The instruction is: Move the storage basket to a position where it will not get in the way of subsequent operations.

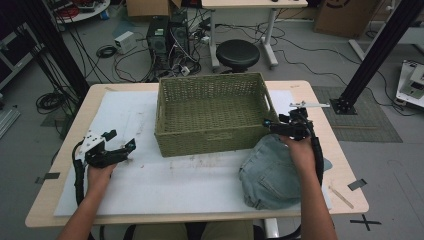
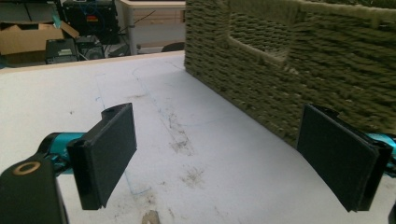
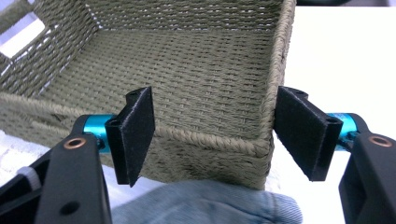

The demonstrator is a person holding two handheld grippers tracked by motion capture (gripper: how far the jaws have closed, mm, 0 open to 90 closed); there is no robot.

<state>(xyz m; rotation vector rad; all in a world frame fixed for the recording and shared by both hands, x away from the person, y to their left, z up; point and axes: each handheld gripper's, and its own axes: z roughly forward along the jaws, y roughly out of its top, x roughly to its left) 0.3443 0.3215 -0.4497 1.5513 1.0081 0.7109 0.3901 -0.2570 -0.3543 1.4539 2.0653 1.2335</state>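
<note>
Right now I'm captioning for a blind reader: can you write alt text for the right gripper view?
The right gripper, jaws open and holding nothing, straddles the near corner of an empty woven basket. Folded denim lies just below it on the white table cover.

In the high view we see the person's forearm lying across the denim garment (image 1: 270, 172), so its right part is covered, and the far part of the right claw (image 1: 270, 125) is too small to tell whether it touches the basket (image 1: 210, 85). In the right claw view the garment is cut off by the bottom edge, and the basket's left side runs off the frame. In the left claw view the basket's top and right end are cropped, and its nearest weave is blurred.
</note>
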